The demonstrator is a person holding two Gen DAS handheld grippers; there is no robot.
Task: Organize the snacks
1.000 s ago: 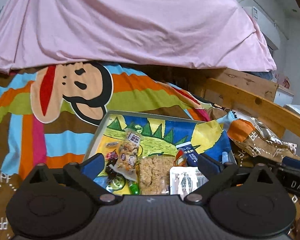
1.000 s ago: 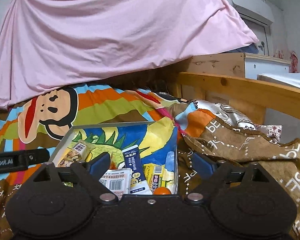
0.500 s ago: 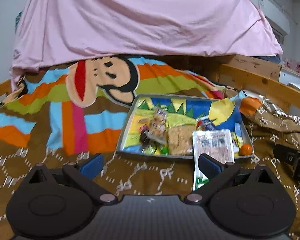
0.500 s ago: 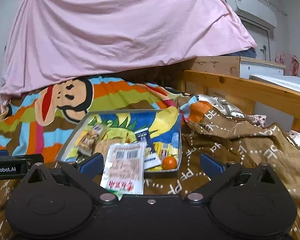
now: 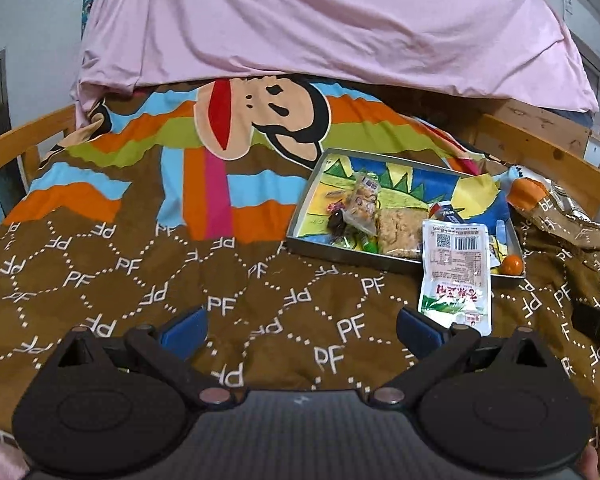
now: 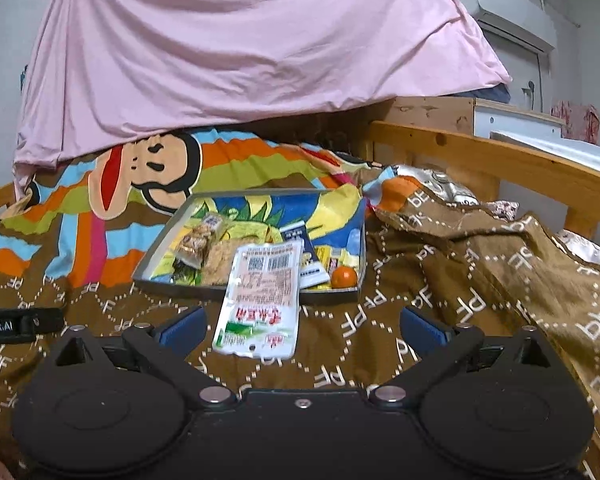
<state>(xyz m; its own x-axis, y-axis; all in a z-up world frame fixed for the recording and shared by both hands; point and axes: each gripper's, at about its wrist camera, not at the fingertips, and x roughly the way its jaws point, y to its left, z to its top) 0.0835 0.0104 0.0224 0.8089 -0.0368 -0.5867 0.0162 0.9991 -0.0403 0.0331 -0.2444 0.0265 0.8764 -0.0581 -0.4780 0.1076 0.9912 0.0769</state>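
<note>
A shallow metal tray (image 5: 327,249) (image 6: 162,236) with a bright cartoon lining lies on the bedspread and holds several snacks. Among them are a clear bag of biscuits (image 5: 363,204) (image 6: 194,242), a brown crispy block (image 5: 400,226), a dark blue packet (image 6: 300,240) and a small orange ball (image 5: 512,265) (image 6: 344,277). A white snack pouch (image 5: 455,272) (image 6: 262,296) hangs over the tray's near rim onto the blanket. My left gripper (image 5: 300,334) is open over bare blanket, left of the pouch. My right gripper (image 6: 302,330) is open, with the pouch's lower end lying between its fingers, untouched.
A brown patterned blanket (image 5: 140,280) with colourful stripes covers the bed. A pink sheet (image 6: 240,52) hangs over the far end. Wooden bed rails (image 6: 500,168) run along the right side, with crumpled bedding (image 6: 480,248) beside the tray. The left gripper's body (image 6: 16,325) shows at the right view's left edge.
Both grippers have drawn back from the tray toward the near end of the bed. The white pouch, earlier inside the tray, now hangs over its near rim. The right jaws have widened.
</note>
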